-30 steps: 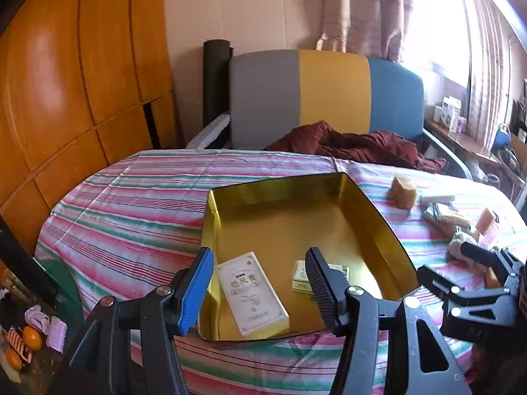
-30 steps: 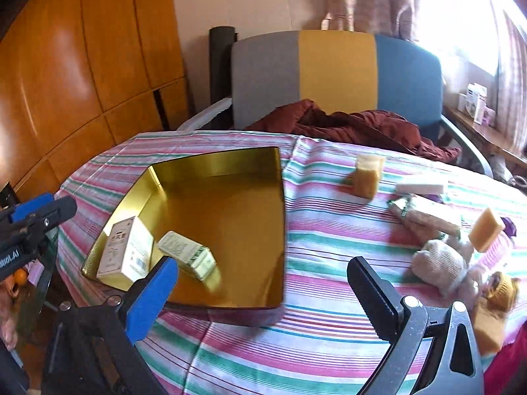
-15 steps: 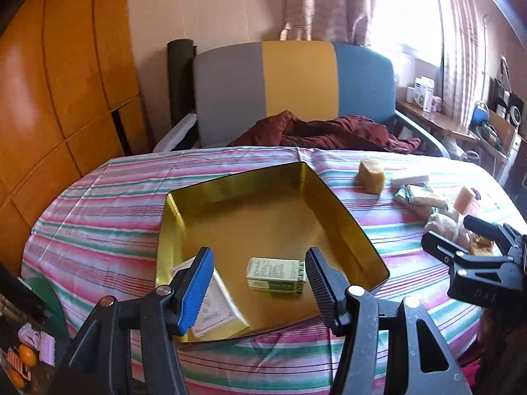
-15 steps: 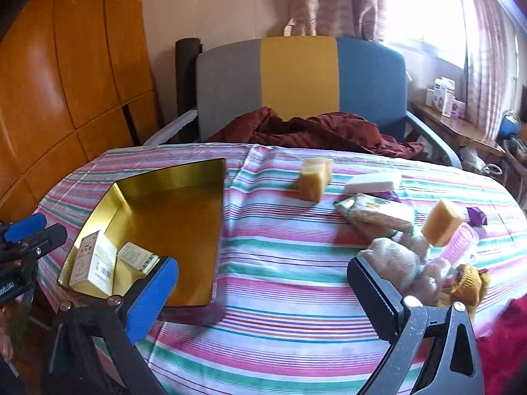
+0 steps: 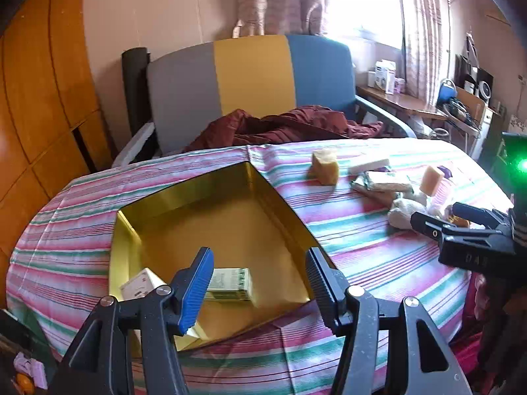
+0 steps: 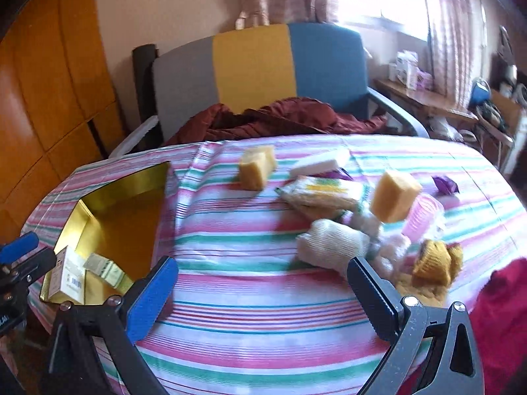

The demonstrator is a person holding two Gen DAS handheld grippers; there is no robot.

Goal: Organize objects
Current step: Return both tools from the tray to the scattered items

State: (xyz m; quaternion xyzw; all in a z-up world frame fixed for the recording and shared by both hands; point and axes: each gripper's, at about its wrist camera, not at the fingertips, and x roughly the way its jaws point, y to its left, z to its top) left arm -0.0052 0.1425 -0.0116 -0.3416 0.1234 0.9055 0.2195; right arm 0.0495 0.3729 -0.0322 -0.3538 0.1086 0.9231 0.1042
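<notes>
A gold tray [image 5: 210, 197] lies on the striped tabletop [image 5: 362, 250] and serves as the landmark here. Inside it, at its near end, lie a green box [image 5: 230, 284] and, to the left of that, a white box [image 5: 140, 288]; the two sit just beside each other.

The left gripper [image 5: 258, 283] hangs over the tray's near end with its jaws apart and nothing between them. The right gripper [image 6: 260, 289] hangs over the bare cloth to the right of the tray, jaws also spread wide and empty.

The rest of the things lie to the right of the tray, well apart from it. Nearest the tray stands a yellow sponge [image 6: 257, 168]. Farther right lie a white bar [image 6: 319, 164] and a flat packet [image 6: 322, 192], close together. A second sponge [image 6: 393, 200] sits on top of the heap beyond them, above a pink cup [image 6: 421, 217]. A white sock roll [image 6: 332, 243] lies at the near side of that heap, just ahead of the right gripper's black finger [image 6: 372, 291], and a mustard knit piece [image 6: 434, 260] lies farthest right. A purple wrapper [image 6: 444, 184] lies apart behind the heap.

Beyond the tabletop stands a chair [image 5: 250, 75] with a dark red cloth [image 5: 283, 128] on its seat.
</notes>
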